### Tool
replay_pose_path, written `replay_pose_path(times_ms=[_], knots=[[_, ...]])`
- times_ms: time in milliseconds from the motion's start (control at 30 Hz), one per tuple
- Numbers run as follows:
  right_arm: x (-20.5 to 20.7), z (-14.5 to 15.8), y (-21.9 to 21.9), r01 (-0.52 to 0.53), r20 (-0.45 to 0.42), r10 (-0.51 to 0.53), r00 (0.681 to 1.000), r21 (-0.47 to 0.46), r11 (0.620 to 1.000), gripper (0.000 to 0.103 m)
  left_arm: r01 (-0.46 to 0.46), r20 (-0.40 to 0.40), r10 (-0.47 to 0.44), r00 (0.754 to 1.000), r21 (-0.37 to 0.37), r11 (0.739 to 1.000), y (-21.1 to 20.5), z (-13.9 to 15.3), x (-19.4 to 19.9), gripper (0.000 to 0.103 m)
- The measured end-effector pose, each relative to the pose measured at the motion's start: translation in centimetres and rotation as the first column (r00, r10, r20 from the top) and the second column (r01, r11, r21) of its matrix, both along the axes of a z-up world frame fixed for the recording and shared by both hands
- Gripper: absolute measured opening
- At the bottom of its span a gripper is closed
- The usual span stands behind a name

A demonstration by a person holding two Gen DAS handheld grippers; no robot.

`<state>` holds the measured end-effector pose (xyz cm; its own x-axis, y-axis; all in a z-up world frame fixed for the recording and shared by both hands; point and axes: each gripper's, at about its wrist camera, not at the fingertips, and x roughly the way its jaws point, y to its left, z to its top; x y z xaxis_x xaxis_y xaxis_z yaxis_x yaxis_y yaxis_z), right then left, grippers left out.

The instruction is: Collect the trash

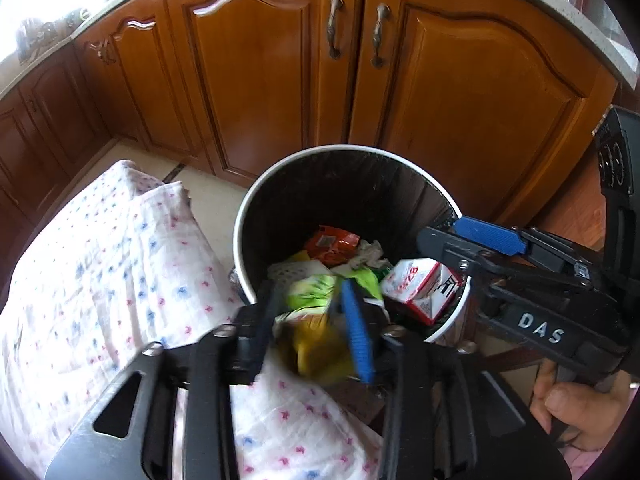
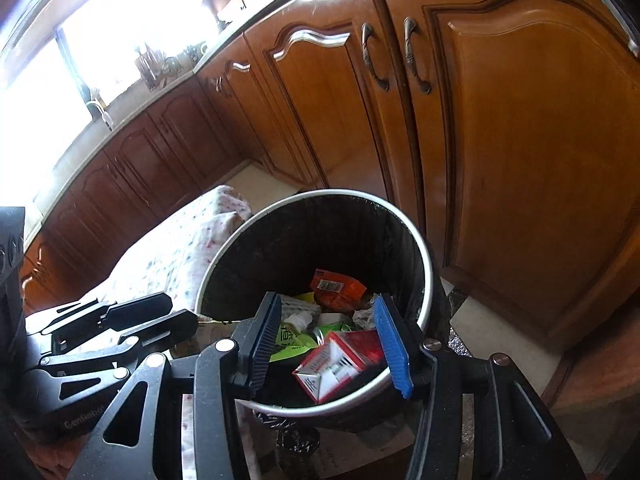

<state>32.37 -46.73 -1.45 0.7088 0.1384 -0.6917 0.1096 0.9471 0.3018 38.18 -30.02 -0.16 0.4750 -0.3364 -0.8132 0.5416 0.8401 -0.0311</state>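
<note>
Trash point(image 1: 316, 320) (a blurred green-yellow wrapper) is seen between the parted fingers of the left gripper point(image 1: 314, 334), over the bin's point(image 1: 240, 216) near rim; the right gripper point(image 2: 328, 344) is held apart, empty, above it.

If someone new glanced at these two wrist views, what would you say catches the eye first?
The round trash bin with its black liner stands in front of the wooden cabinets, already holding an orange wrapper and a red-and-white carton. The left gripper is over the bin's near rim with a blurred yellow-green wrapper between its parted fingers. Left of the bin lies a star-patterned cloth.
</note>
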Motion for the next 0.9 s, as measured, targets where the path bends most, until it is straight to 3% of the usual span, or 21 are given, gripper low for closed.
replay_pose_path(times_ms=[300,433,900], knots=[[-4.6,1.5,0.9,0.03,0.094,-0.036,0.995,0.072,0.997,0.066,-0.07,0.01,0.071,0.997,-0.087,0.994,4.3,1.4,-2.1,0.035],[-6.8,1.5,1.8,0.044,0.126,-0.057,0.99,0.106,0.993,0.068,-0.114,0.012,0.117,0.993,-0.135,0.984,7.3,1.8,-3.7,0.036],[-13.6,0.6,9.0,0.006,0.209,-0.035,0.977,0.137,0.991,0.081,-0.234,0.01,0.244,0.97,-0.247,0.94,16.3,0.8,-11.2,0.044]])
